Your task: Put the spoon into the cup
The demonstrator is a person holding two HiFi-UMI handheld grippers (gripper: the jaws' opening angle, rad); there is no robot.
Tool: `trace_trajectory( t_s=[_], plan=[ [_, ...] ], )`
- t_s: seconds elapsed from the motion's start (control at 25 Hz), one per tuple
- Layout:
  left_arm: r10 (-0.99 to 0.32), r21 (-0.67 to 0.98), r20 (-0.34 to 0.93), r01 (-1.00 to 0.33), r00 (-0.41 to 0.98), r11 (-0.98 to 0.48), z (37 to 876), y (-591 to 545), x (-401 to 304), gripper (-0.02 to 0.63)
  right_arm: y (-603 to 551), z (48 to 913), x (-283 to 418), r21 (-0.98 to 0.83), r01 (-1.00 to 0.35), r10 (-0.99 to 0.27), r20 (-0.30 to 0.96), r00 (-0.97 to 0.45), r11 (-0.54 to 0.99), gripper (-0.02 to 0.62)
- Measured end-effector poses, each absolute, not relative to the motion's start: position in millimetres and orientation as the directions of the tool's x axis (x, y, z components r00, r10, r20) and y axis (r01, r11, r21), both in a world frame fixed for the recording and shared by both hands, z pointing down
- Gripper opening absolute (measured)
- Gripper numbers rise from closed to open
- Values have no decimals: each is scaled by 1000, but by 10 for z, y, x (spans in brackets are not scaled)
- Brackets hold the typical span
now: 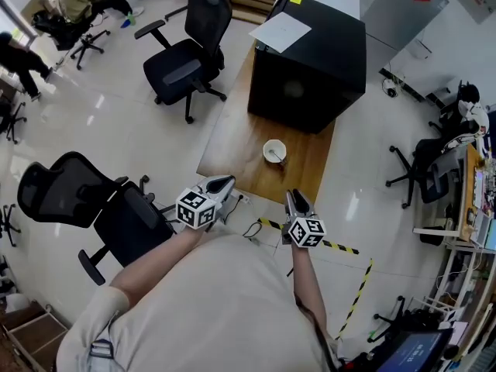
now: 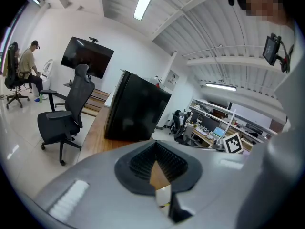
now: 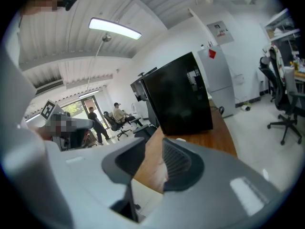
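The left gripper (image 1: 227,181) is clenched: in its own view the two ribbed pads of the left gripper (image 2: 155,145) meet at the tips, and nothing is caught between them. It hovers just off the near left corner of the wooden table (image 1: 232,138). The right gripper (image 1: 294,198) is released. In the right gripper view its jaws (image 3: 153,144) stand apart, with only bare table top showing through the gap. It hangs just off the table's near right corner and points toward the table.

The white cup (image 1: 273,150) stands on the table's near half, toward the right edge and apart from both grippers. The spoon (image 1: 278,157) already sits in the cup, its handle leaning over the rim on the near side. A black cabinet (image 1: 310,64) fills the table's far end, with a sheet of paper (image 1: 280,31) on top. A black office chair (image 1: 186,60) stands beside the table's left edge.
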State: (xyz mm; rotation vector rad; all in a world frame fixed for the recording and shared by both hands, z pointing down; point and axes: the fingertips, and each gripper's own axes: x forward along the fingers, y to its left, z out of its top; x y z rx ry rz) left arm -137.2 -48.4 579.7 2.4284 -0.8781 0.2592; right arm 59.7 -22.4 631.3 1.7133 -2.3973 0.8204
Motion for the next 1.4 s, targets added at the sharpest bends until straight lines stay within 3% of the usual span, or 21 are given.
trace_trajectory(
  t_s=[0.76, 1.16, 1.4],
  plan=[
    [-669, 390, 324, -738, 669, -550, 5662, 442, -1180, 0, 516, 5852, 769, -223, -869, -827, 276, -490, 441, 108],
    [-711, 388, 314, -769, 629, -509, 5532, 867, -1400, 0, 788, 5047, 618, -336, -796, -818, 108, -564, 504, 107],
    [-700, 403, 309, -756, 644, -517, 5567, 999, -1254, 0, 1059, 4809, 793, -343, -798, -833, 73, -548, 495, 107]
  ],
)
